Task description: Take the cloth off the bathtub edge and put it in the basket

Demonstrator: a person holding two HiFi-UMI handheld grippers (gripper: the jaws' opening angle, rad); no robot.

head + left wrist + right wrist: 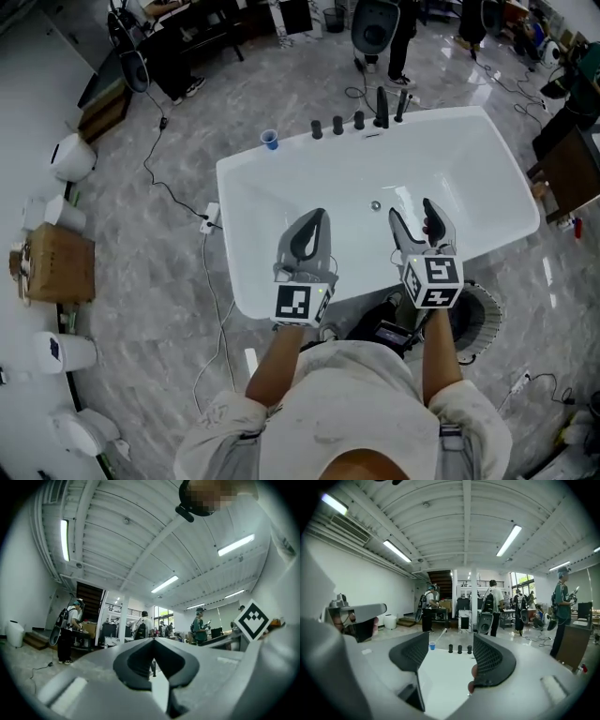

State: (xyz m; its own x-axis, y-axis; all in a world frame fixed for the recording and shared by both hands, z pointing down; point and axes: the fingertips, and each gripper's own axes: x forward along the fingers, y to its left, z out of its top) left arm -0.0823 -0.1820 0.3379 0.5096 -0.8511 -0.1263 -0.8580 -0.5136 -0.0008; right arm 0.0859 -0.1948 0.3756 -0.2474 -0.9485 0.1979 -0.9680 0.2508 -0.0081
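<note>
The white bathtub (246, 187) fills the middle of the head view and shows in the right gripper view as the bathtub (445, 677). I see no cloth on its rim or in any view. A dark round basket (476, 317) stands on the floor by the tub's near right corner; its inside is too dark to read. My left gripper (319, 217) hovers over the tub's near part with its jaws shut and nothing in them. It points up at the ceiling in the left gripper view (153, 641). My right gripper (412, 212) (450, 641) is beside it, open, with only the tub between its jaws.
Black faucet knobs (337, 125) (459, 648) and a blue cup (271, 140) (432, 645) stand on the tub's far rim. A power strip (212, 217) and cables lie on the floor to the left. A cardboard box (61, 264) sits far left. People stand at desks beyond.
</note>
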